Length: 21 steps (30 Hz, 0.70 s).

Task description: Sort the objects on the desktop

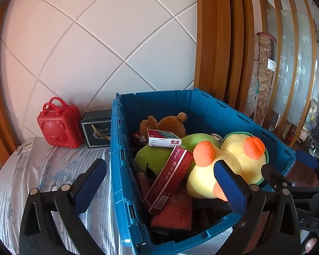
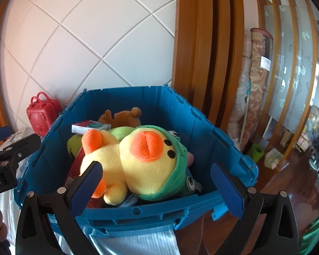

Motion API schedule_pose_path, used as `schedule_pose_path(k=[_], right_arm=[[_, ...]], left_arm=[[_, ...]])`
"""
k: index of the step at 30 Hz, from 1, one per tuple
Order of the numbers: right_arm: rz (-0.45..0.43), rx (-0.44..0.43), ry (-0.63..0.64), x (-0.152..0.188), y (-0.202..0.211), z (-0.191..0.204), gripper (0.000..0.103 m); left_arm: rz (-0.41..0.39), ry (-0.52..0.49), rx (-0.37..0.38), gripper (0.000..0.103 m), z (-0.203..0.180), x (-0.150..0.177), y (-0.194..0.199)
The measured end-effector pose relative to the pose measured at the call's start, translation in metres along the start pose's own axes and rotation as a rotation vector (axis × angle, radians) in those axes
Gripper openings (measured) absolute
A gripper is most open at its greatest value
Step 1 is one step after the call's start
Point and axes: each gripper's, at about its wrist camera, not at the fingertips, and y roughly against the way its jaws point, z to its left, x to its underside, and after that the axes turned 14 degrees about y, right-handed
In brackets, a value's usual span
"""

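A blue plastic crate (image 1: 204,108) (image 2: 176,110) stands on the cloth-covered table. In it lie a yellow duck plush with a green hood (image 1: 231,157) (image 2: 138,161), a green plush (image 1: 155,159), a brown plush (image 1: 165,123) (image 2: 123,116), a white and red medicine box (image 1: 163,139) (image 2: 89,126) and a dark red box (image 1: 170,176). My left gripper (image 1: 159,182) is open and empty, straddling the crate's left wall. My right gripper (image 2: 157,187) is open and empty above the crate's near rim; the duck lies just beyond it.
A red bear-faced case (image 1: 57,125) (image 2: 42,114) and a dark gift box (image 1: 96,128) stand against the tiled wall left of the crate. Small white items (image 1: 24,147) lie at the table's left edge. Wooden frames and rolled rugs (image 2: 257,85) stand to the right.
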Motion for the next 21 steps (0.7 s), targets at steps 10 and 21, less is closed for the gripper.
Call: schedule_pose_path(k=[10,21], right_arm=[[0.003,0.006,-0.003,0.0026,0.0013,-0.0003,0.103],[0.005,0.014,-0.016,0.0019,0.0,-0.006,0.103]], left_arm=[[0.006,-0.002,-0.006,0.102,-0.0022,0.0047,0.0015],[0.038,-0.006,-0.004,0.102,-0.0063,0.007,-0.0044]])
